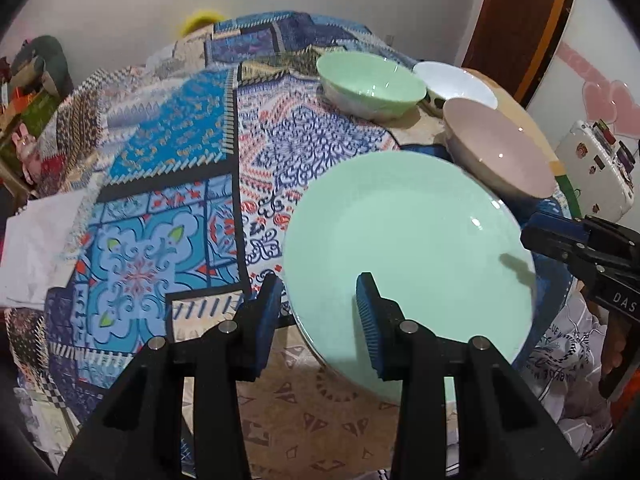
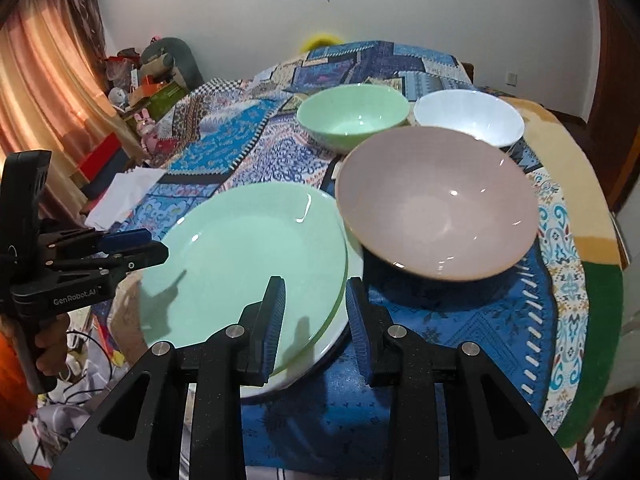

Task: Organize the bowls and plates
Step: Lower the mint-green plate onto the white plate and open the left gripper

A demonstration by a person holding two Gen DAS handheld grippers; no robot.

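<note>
With both the left hand-held gripper (image 1: 320,312) and right hand-held gripper (image 2: 316,320) released astride the green plate (image 2: 240,264), we risk, seemingly, nudging the pink bowl (image 2: 436,204) at two o'clock.

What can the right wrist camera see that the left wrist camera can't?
Only the right view shows the white plate under the green plate, the curtain, and the left tool. Only the left view shows the right tool and the white appliance with stickers. Both share the green plate, the pink bowl, green bowl, white bowl and patterned tablecloth.
</note>
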